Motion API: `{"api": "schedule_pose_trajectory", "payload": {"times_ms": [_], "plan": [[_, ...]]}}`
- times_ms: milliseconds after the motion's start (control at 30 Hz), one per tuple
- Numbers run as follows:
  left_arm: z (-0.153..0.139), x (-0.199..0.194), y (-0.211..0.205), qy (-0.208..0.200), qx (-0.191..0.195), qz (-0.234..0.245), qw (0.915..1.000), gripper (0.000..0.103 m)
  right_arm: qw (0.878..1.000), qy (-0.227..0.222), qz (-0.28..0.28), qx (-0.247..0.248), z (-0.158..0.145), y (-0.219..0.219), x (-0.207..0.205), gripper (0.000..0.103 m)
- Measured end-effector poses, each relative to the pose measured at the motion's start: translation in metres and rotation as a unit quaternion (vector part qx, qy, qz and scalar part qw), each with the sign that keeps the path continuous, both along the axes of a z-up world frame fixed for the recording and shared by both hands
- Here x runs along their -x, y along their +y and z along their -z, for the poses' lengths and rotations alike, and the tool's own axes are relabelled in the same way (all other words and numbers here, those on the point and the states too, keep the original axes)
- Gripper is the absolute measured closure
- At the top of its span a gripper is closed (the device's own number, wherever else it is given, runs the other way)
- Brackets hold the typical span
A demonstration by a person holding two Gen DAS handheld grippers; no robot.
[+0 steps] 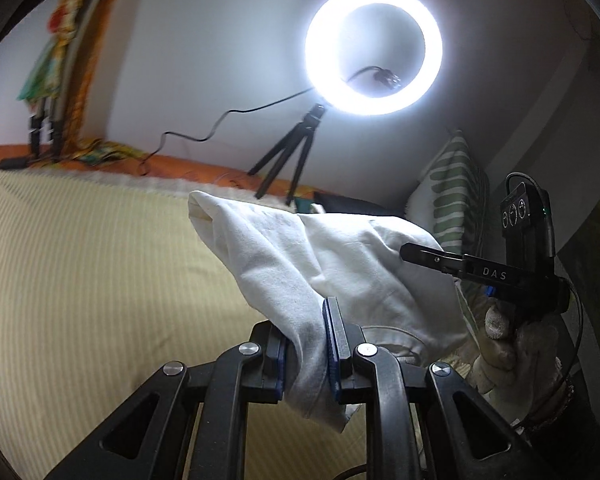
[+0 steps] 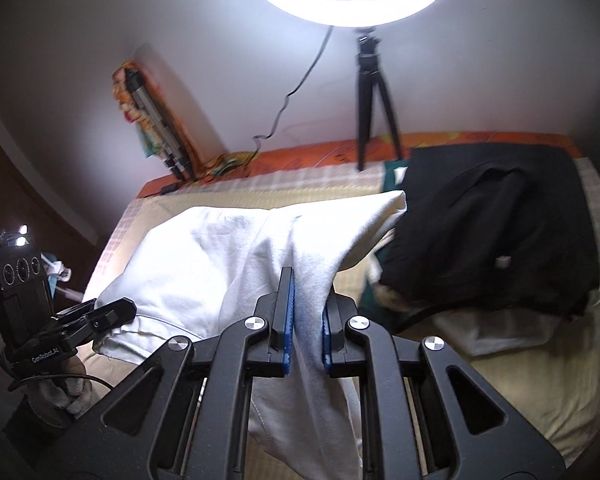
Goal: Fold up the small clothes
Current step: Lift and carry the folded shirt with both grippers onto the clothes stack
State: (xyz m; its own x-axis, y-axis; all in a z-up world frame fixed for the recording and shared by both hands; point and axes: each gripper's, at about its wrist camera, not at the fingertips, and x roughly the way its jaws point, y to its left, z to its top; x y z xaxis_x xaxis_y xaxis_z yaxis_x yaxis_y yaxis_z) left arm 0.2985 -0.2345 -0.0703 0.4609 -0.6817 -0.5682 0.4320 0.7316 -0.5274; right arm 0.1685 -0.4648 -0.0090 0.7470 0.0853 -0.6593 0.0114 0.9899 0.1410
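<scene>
Left gripper [image 1: 306, 354]: its 2 blue pads squeeze a bunch of the white cloth [image 1: 300, 256].
Right gripper [image 2: 308, 320]: pinched tight on another fold of the same white cloth [image 2: 203, 264].
Cloth spot: it hangs between both grippers, lifted over the bed, with part resting on it.
Bed cover [image 1: 79, 280]: pale yellow with thin stripes.
Black clothes [image 2: 496, 224]: piled on the bed, just right of the cloth.
Ring light [image 1: 374, 46]: glowing on a small black tripod [image 1: 287, 164] by the white wall.

Each of my wrist cameras looks forward, close along my fingers. Both views share the white garment [image 1: 340, 264], ring light [image 1: 374, 46] and bed [image 1: 79, 260].
</scene>
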Motion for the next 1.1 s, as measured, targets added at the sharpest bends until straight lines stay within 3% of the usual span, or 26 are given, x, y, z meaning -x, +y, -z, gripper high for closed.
{"api": "schedule_pose_trajectory", "payload": {"times_ms": [333,667,833,1100], "plan": [[-0.010,-0.047,-0.095,-0.032,-0.013,0.038,0.9987,0.090,0.997,-0.041,0.045,0.038,-0.044,-0.086,-0.010,0.091],[-0.007,-0.084,-0.184,-0.068,-0.035,0.055,0.9956,0.090,0.993,-0.069,0.077,0.063,-0.065,-0.172,-0.029,0.091],[0.006,-0.093,-0.214,-0.075,-0.049,0.060,0.9941,0.090,0.992,-0.070,0.088,0.057,-0.060,-0.211,-0.043,0.091],[0.036,-0.094,-0.235,-0.055,-0.084,0.072,0.9923,0.089,0.993,-0.032,0.098,0.061,-0.018,-0.239,-0.061,0.091]]}}
